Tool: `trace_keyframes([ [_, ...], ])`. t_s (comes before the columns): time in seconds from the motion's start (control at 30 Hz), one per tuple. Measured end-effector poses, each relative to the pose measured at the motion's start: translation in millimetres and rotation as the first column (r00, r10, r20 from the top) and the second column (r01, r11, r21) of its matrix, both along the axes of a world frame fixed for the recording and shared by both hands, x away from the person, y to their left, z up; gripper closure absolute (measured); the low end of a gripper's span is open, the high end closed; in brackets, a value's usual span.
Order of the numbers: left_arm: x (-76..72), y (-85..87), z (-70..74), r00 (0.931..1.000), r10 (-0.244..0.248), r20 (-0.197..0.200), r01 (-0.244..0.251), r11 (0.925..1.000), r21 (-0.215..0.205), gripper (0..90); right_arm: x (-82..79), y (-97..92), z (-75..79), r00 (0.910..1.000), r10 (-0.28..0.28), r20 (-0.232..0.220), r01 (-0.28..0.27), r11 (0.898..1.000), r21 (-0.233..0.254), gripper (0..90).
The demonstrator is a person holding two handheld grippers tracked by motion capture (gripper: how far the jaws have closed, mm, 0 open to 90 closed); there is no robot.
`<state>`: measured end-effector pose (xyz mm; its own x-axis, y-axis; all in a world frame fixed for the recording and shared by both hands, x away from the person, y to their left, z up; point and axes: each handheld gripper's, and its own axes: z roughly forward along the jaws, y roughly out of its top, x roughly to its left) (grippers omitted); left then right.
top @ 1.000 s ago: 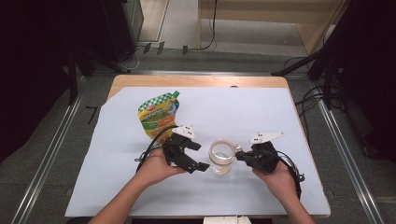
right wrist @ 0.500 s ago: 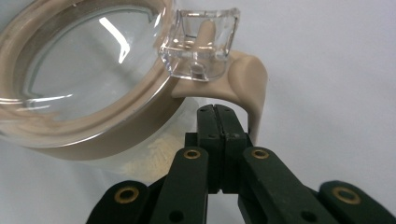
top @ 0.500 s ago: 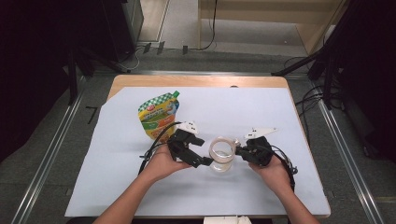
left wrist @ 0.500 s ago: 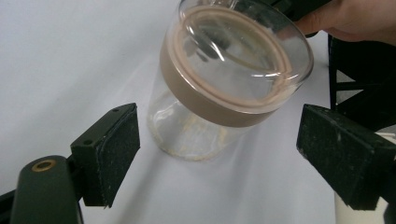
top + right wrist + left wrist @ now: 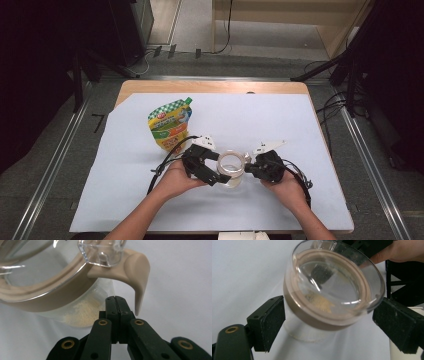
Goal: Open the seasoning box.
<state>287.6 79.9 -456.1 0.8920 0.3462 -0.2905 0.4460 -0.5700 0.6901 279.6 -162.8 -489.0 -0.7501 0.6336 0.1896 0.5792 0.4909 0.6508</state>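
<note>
Clear glass jar (image 5: 232,168) with a tan rim and a see-through lid sits near the front middle of the white sheet (image 5: 300,130) that covers the wooden table (image 5: 210,86). It stands between the two black tools that the person holds. A little bit of pale yellow powder (image 5: 320,302) lies at the bottom of the jar. The left gripper (image 5: 218,176) is on the jar's left side. In the left gripper view its two black pads (image 5: 268,321) stand wide apart, one on each side of the jar. They are just beside the jar, but there is a small gap, so they are not squeezing it. The right gripper (image 5: 248,170) is on the jar's right side. In the right gripper view its jaws are pressed tight together with nothing between them. Their tip sits right under the tan clasp (image 5: 137,272) that hangs down from the jar's lid, very close to it, and I cannot tell if it touches. A green and yellow food pouch (image 5: 171,123) lies flat on the sheet, farther back and to the left, well apart from the jar.
</note>
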Motion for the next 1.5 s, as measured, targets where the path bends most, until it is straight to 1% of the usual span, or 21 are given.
trace_keyframes([
  [0.07, -0.8, -0.9, -2.6, 1.0, -0.002, 0.008, 0.002, 0.9999, 0.015, 10.4, -0.6, 1.9, 0.1, 1.0, 0.005, -0.001, -0.005, 1.0, 0.0, 90.0],
  [0.2, -1.9, -2.0, -6.0, 0.9998, -0.002, 0.019, 0.001, 0.9998, 0.02, 9.5, -1.2, 3.7, 0.4, 0.9999, 0.012, -0.003, -0.012, 1.0, -0.003, 90.0],
  [0.3, -4.8, -4.7, -7.1, 0.9982, 0.001, 0.061, -0.003, 0.9995, 0.032, 9.3, -1.5, 4.0, 0.5, 0.9999, 0.01, -0.003, -0.01, 1.0, -0.004, 90.0],
  [0.37, -6.8, -8.0, -8.1, 0.996, 0.011, 0.089, -0.013, 0.9994, 0.03, 9.0, -1.8, 4.4, 0.6, 0.9999, 0.009, -0.004, -0.009, 1.0, -0.005, 90.0],
  [0.4, -6.8, -8.0, -8.1, 0.996, 0.011, 0.089, -0.013, 0.9994, 0.03, 8.8, -1.8, 4.4, 0.6, 0.9999, 0.009, -0.004, -0.009, 1.0, -0.005, 90.0],
  [0.53, -9.5, -10.3, -6.3, 0.9911, 0.018, 0.132, -0.022, 0.9995, 0.024, 9.0, -2.0, 4.8, 0.8, 1.0, 0.007, -0.004, -0.007, 1.0, -0.008, 90.0],
  [0.6, -10.3, -11.0, -5.7, 0.989, 0.019, 0.147, -0.023, 0.9995, 0.023, 9.1, -2.3, 5.2, 1.0, 1.0, 0.004, -0.006, -0.004, 1.0, -0.009, 90.0],
  [0.7, -10.1, -11.1, -5.4, 0.9893, 0.021, 0.145, -0.024, 0.9995, 0.02, 9.0, -2.7, 5.8, 1.0, 1.0, 0.002, -0.005, -0.002, 1.0, -0.009, 90.0],
  [0.8, -11.9, -11.7, -2.8, 0.9849, 0.018, 0.172, -0.023, 0.9994, 0.027, 9.5, -2.7, 6.2, 1.1, 1.0, 0.006, -0.001, -0.006, 1.0, -0.011, 90.0],
  [0.97, -11.3, -12.0, -1.2, 0.9868, 0.027, 0.16, -0.032, 0.9991, 0.027, 9.5, -2.7, 6.7, 1.3, 1.0, 0.005, 0.001, -0.005, 1.0, -0.015, 90.0],
  [1.1, -10.6, -12.1, 0.4, 0.9872, 0.026, 0.157, -0.03, 0.9993, 0.021, 9.4, -2.7, 6.9, 1.3, 1.0, 0.003, 0.001, -0.003, 1.0, -0.016, 90.0],
  [1.3, -11.1, -12.1, 5.9, 0.9855, 0.034, 0.166, -0.035, 0.9994, 0.002, 9.0, -2.6, 6.9, 1.3, 1.0, 0.0, -0.003, 0.0, 1.0, -0.013, 90.0],
  [1.43, -10.9, -12.2, 6.6, 0.9853, 0.032, 0.168, -0.034, 0.9994, 0.007, 9.1, -2.5, 6.9, 1.3, 1.0, 0.0, -0.004, 0.0, 1.0, -0.012, 90.0],
  [1.5, -11.1, -12.3, 7.0, 0.9841, 0.033, 0.175, -0.034, 0.9994, 0.006, 9.2, -2.4, 6.9, 1.2, 1.0, -0.001, -0.005, 0.001, 1.0, -0.012, 90.0],
])
